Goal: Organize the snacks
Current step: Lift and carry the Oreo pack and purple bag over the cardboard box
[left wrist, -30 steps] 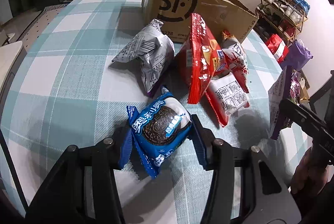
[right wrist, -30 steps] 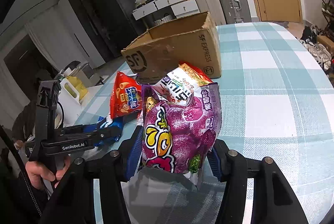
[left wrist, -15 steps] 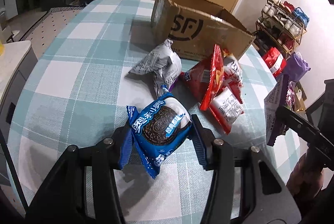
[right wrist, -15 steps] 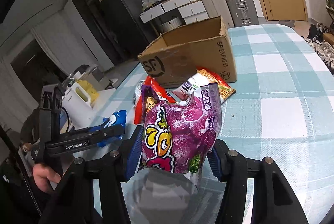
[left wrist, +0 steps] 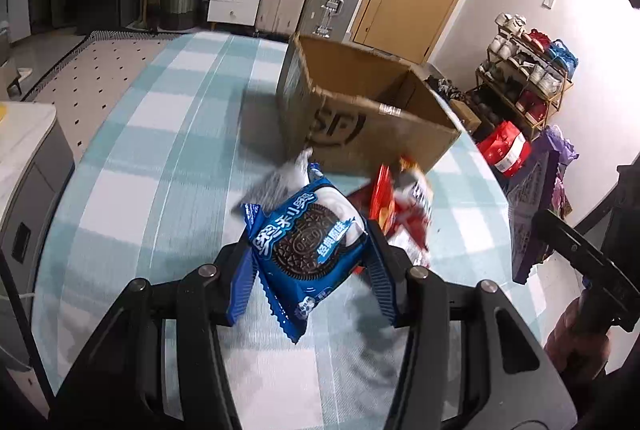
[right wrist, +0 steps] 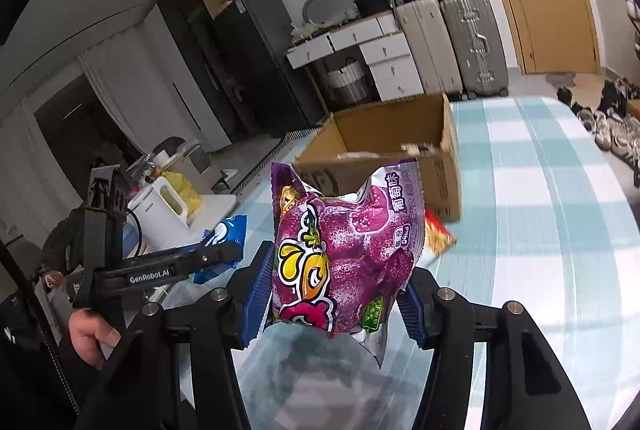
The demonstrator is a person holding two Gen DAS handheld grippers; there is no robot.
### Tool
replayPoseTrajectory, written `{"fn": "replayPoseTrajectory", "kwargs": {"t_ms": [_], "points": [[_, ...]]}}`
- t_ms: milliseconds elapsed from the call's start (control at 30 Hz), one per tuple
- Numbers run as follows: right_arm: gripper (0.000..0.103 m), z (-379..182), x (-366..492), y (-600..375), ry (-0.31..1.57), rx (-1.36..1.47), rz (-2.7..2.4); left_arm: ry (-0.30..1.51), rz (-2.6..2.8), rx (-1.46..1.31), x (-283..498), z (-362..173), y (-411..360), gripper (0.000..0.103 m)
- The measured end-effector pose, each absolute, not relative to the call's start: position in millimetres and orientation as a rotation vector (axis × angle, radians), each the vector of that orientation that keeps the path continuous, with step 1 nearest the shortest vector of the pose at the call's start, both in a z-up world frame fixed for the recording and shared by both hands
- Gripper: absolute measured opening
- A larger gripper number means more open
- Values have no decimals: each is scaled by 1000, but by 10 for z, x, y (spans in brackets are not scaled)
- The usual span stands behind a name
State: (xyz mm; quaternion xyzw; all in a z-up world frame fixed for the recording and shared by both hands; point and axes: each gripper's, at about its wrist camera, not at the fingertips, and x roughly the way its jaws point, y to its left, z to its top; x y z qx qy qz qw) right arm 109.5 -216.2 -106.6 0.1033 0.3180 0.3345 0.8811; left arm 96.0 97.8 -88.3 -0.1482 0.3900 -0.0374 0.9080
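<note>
Snacks come in light, puffy, crinkly packets that dent and slip; each is best pinched across its middle. At lower centre of the left wrist view, the left gripper (left wrist: 308, 262) clamps a blue cookie packet (left wrist: 308, 244). At centre of the right wrist view, the right gripper (right wrist: 340, 294) clamps a purple candy bag (right wrist: 344, 254), below the open cardboard box (right wrist: 448, 165).
</note>
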Motion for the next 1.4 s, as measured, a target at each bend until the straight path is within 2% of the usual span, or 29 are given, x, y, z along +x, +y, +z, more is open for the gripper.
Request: {"fn": "replayPoseTrajectory", "kwargs": {"t_ms": [500, 1400], "points": [[57, -479, 1360, -1891, 570, 87, 739, 750, -145, -251, 1453, -318, 868, 47], [57, -255, 2427, -1658, 587, 83, 699, 789, -240, -212, 2850, 122, 433, 47]]}}
